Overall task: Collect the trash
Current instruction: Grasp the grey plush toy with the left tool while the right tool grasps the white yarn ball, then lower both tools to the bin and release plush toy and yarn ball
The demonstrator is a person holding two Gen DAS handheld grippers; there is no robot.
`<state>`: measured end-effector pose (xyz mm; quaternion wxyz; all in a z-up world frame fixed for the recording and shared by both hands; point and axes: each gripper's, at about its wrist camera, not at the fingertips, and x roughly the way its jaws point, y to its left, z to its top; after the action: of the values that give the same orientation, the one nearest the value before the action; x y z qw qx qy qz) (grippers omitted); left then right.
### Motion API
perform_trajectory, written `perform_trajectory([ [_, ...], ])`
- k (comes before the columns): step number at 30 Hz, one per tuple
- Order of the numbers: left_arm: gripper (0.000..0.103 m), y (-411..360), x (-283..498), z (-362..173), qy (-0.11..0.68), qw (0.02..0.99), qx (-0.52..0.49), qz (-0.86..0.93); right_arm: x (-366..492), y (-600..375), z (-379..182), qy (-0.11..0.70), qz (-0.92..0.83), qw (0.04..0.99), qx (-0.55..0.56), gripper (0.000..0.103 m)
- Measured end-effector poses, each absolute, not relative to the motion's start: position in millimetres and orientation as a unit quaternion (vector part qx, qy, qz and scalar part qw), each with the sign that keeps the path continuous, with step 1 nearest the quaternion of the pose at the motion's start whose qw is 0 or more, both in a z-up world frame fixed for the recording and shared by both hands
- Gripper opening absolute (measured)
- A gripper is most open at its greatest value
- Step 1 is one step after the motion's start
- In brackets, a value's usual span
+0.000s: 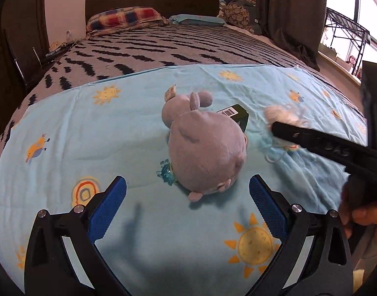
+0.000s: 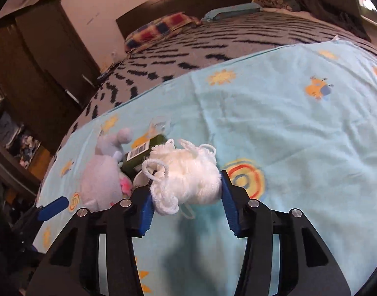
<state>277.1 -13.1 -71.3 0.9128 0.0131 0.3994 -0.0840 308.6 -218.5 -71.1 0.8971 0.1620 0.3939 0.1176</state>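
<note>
A tangled white yarn clump (image 2: 186, 175) sits between my right gripper's (image 2: 186, 192) blue pads, which press on both its sides just above the light blue sheet (image 2: 287, 128). In the left wrist view the same clump (image 1: 284, 117) shows beyond the right gripper's black finger (image 1: 311, 140). A dark green box with a barcode (image 1: 235, 114) lies behind a grey plush toy (image 1: 205, 148); the box also shows in the right wrist view (image 2: 141, 153). A blue crinkled wrapper (image 1: 166, 171) lies by the plush. My left gripper (image 1: 188, 192) is open, empty, just short of the plush.
The sheet covers the foot of a bed with a grey and black patterned blanket (image 1: 151, 49). Pillows (image 1: 124, 19) lie at the headboard. A dark wardrobe (image 2: 40, 61) stands left of the bed; a metal rack (image 1: 346, 34) stands by the window.
</note>
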Motion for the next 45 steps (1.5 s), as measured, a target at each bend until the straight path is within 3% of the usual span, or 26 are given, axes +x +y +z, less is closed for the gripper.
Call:
perform_trajectory([
  [11, 0.094, -32.4, 318.2, -68.7, 0.399, 0.914, 0.003, -0.077, 299.2, -250.8, -66.1, 0.387, 0.095, 0.9, 0.178, 0.049],
  [13, 0.084, -35.0, 324.6, -72.9, 0.409, 0.909, 0.002, -0.079, 296.6, -251.6, -64.4, 0.386, 0.096, 0.9, 0.177, 0.049],
  [14, 0.068, -35.5, 326.7, -75.0, 0.416, 0.906, 0.0, -0.08, 294.6, -252.2, -62.6, 0.384, 0.097, 0.901, 0.176, 0.049],
  [18, 0.061, -36.4, 324.2, -73.6, 0.42, 0.903, 0.0, -0.085, 283.7, -255.1, -53.6, 0.375, 0.097, 0.906, 0.172, 0.049],
  [27, 0.06, -22.3, 272.0, -27.4, 0.375, 0.922, 0.004, -0.098, 236.1, -252.6, -28.8, 0.354, 0.117, 0.915, 0.154, 0.049],
  [35, 0.06, -6.3, 180.1, 10.5, 0.33, 0.935, 0.005, -0.128, 160.7, -238.8, 4.5, 0.317, 0.144, 0.929, 0.124, 0.049],
  [45, 0.061, -9.4, 57.2, -13.9, 0.308, 0.934, 0.038, -0.177, 51.5, -226.6, -10.2, 0.312, 0.158, 0.933, 0.081, 0.049],
])
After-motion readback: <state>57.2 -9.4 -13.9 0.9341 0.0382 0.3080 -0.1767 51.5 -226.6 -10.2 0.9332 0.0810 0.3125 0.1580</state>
